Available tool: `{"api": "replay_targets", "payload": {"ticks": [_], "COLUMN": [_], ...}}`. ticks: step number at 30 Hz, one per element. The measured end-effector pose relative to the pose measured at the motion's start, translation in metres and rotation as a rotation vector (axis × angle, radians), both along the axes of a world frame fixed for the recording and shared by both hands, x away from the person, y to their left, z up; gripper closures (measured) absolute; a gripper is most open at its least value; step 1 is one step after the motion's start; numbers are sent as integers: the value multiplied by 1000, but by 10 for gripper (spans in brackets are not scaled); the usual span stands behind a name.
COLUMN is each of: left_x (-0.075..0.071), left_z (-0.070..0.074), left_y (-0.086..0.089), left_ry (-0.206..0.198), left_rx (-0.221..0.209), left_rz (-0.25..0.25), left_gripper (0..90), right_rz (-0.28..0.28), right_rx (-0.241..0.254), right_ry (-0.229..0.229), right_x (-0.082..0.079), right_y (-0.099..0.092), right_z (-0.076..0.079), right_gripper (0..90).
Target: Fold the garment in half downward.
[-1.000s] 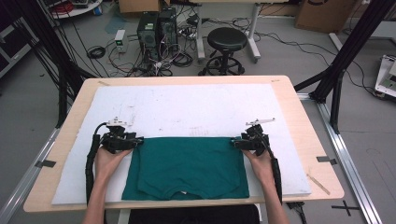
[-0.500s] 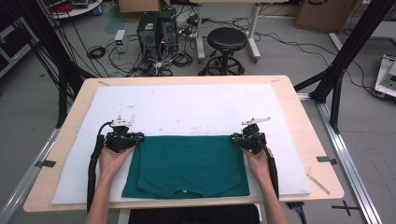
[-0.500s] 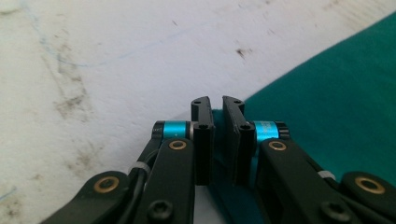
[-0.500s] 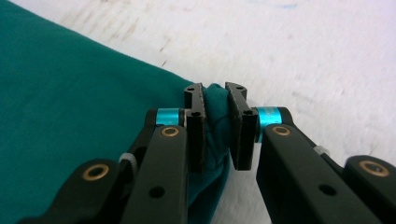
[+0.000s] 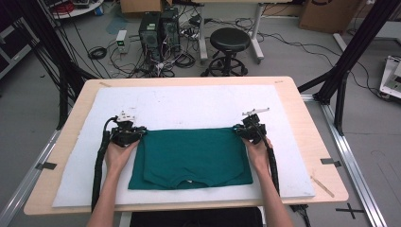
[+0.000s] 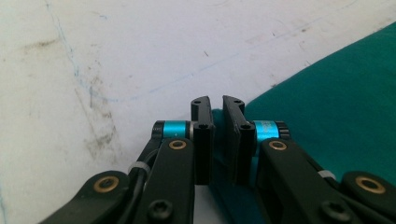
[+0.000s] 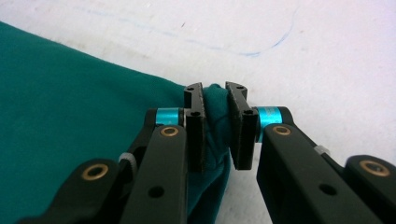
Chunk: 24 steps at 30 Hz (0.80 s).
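Observation:
A dark green T-shirt (image 5: 189, 156) lies folded flat on the white board (image 5: 189, 101), collar toward the person. My left gripper (image 5: 140, 134) is at its far left corner, and my right gripper (image 5: 239, 131) is at its far right corner. In the left gripper view the left gripper (image 6: 218, 105) has just been closing, and a thin edge of the shirt (image 6: 336, 93) sits pinched between the jaws. In the right gripper view the right gripper (image 7: 215, 93) has also just been closing and is shut on a bunched fold of the shirt (image 7: 70, 93).
The white board covers most of a wooden table (image 5: 309, 123). Beyond the table's far edge stand a black stool (image 5: 230, 40), computer towers (image 5: 158, 26) and loose cables on the floor. Black frame posts (image 5: 350, 56) rise at the right.
Both hands have crept a little toward the far side at the shirt's corners. The right hand has risen slightly and pulled its corner of cloth up with it.

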State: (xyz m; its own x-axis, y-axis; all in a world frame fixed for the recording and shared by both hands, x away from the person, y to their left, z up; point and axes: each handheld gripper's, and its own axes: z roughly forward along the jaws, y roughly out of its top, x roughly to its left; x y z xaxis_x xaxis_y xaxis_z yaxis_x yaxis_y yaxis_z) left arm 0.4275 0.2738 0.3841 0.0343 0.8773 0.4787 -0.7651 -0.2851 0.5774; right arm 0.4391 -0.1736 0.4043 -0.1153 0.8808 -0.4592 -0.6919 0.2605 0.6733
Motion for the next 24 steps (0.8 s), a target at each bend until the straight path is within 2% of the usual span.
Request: {"api": "replay_targets", "payload": {"ticks": [4,8,10,11,14,16,20,22,24], "left_x": [2,7,8,7,1,-5,-16,-20,-23], "left_z": [9,13,12,12,9,5,-7,-15,-23], "left_y": [-2,-4,-3,-3,-1,1,-2,-4,-6], "left_ry": [-13,2,2,2,-12,-20,-58,-75,-88], "left_rx": [-11,-7,-9,-16,-32,-33,-28,-14,0], "left_rz": [-15,1,14,21,8,-2,11,23,12], "left_gripper": [826,822,784,737,561,494,423,399,393], "right_rz": [3,-11,-19,-21,-36,-23,-8,7,18], "right_rx": [24,30,33,38,37,30,27,20,15], "right_ry": [-9,5,11,12,0,-7,-38,-60,-76], "right_x": [-1,2,5,4,1,-2,-7,-10,-12], "right_y": [-3,-2,-1,0,1,1,1,1,-1], "right_z": [6,10,10,9,6,2,-10,-18,-25], "right_gripper": [799,792,757,725,522,452,308,278,268]}}
